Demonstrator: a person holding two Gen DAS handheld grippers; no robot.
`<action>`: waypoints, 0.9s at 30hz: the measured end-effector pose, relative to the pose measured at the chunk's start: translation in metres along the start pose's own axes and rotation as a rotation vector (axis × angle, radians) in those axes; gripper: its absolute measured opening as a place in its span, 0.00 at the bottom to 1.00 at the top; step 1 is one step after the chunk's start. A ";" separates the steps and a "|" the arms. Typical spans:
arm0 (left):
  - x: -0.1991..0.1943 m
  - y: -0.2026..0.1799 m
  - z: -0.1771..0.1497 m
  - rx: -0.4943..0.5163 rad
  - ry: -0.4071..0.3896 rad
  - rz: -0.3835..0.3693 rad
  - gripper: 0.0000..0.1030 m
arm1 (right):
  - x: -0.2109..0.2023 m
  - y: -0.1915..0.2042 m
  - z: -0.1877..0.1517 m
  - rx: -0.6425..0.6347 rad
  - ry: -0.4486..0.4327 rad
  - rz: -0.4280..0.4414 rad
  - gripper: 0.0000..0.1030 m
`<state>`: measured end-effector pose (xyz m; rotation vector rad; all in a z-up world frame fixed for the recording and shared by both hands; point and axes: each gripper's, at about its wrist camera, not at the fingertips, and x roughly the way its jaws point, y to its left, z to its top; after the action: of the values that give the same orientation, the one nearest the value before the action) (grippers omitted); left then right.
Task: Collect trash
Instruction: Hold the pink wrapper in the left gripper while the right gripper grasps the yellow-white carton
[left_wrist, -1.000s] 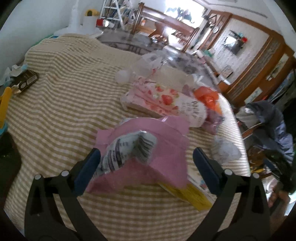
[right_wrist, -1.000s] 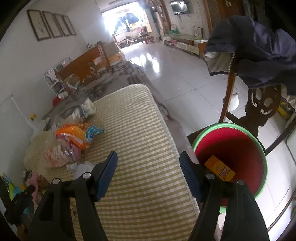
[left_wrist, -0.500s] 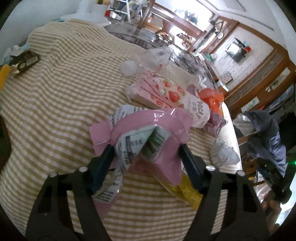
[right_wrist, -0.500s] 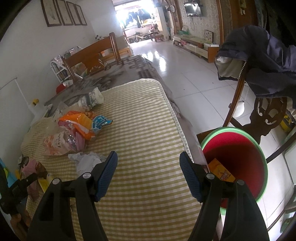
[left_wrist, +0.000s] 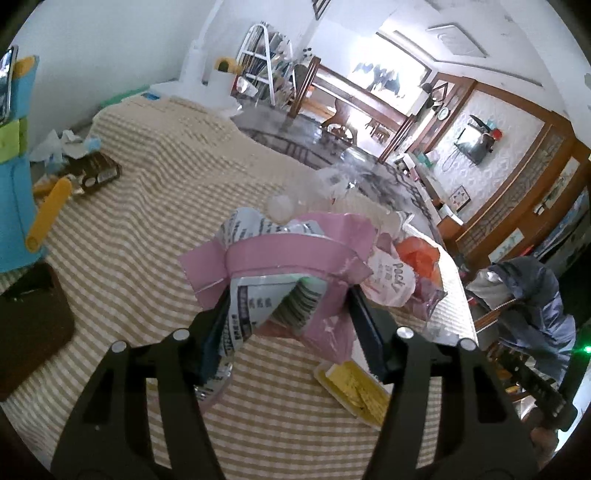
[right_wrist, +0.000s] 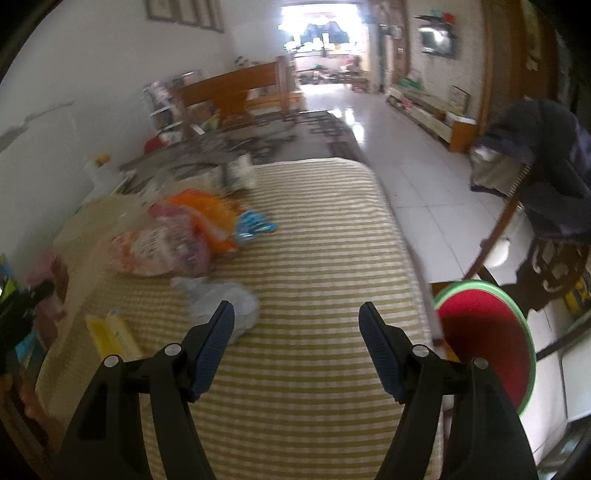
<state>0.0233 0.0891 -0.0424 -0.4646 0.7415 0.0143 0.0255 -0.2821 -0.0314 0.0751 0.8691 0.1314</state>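
My left gripper (left_wrist: 288, 314) is shut on a crumpled pink wrapper (left_wrist: 288, 262) with a silver printed lining and holds it above the striped tablecloth (left_wrist: 147, 221). Behind it lie a pink Pocky bag (left_wrist: 391, 284) and an orange bag (left_wrist: 417, 254). A yellow packet (left_wrist: 354, 387) lies below the wrapper. My right gripper (right_wrist: 295, 332) is open and empty over the tablecloth (right_wrist: 314, 258). A crumpled white tissue (right_wrist: 225, 299) lies by its left finger. The snack bags (right_wrist: 173, 240) and the yellow packet (right_wrist: 110, 332) lie to the left. A red bin with a green rim (right_wrist: 484, 343) stands right of the table.
A brown snack box (left_wrist: 96, 173), a yellow tube (left_wrist: 48, 214) and a blue holder (left_wrist: 14, 184) lie at the table's left end. A chair with a dark jacket (right_wrist: 546, 177) stands beside the bin. Tiled floor (right_wrist: 424, 184) lies beyond.
My left gripper closed on the pink wrapper and lifted it off the cloth. My right gripper swung left, away from the bin, toward the tissue.
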 end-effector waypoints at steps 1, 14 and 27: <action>-0.001 0.000 0.001 0.002 -0.002 0.001 0.57 | 0.000 0.011 -0.001 -0.025 0.007 0.021 0.73; -0.002 0.010 0.006 -0.046 -0.012 -0.010 0.57 | 0.053 0.097 -0.002 -0.061 0.217 0.253 0.78; 0.005 0.015 0.003 -0.069 0.013 0.013 0.57 | 0.073 0.134 -0.014 -0.125 0.290 0.278 0.71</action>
<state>0.0260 0.1026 -0.0498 -0.5260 0.7584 0.0490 0.0506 -0.1388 -0.0797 0.0607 1.1347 0.4652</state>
